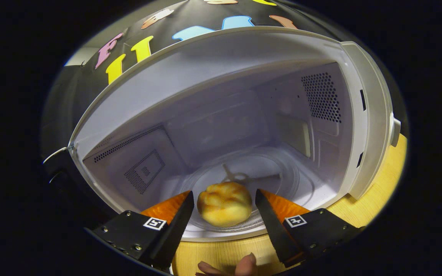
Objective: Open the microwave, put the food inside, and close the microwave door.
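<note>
Though agape, claw [224, 193] astride bun [225, 206]

I see a pale wooden table [363, 209] carrying everything here. The white microwave [374, 115] stands directly on it, cavity open toward me. Bare wood shows along the microwave's front edge and beside its right wall. My gripper [225, 203] hovers over the table's near edge, fingers spread apart.
</note>
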Tool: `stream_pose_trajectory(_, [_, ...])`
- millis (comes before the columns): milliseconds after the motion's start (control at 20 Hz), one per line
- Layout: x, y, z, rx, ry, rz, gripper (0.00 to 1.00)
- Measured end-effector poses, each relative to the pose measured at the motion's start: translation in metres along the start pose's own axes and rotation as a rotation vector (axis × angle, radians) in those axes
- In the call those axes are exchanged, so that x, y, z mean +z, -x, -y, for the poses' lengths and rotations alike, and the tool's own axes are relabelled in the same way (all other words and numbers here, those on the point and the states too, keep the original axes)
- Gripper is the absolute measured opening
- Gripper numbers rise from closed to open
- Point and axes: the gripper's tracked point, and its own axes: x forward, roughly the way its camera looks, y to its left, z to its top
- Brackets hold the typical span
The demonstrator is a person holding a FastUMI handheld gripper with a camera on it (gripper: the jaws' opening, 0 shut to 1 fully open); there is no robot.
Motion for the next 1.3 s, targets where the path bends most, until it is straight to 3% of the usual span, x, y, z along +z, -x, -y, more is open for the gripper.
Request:
stream_pose_trajectory(250, [0.02, 0.033, -0.003, 0.009, 0.049, 0.049, 0.97])
stream_pose_trajectory(650, [0.022, 0.136, -0.031, 0.203, 0.134, 0.028, 0.97])
stream_pose_trajectory(1300, [-0.001, 0.381, -0.097, 0.602, 0.345, 0.133, 0.97])
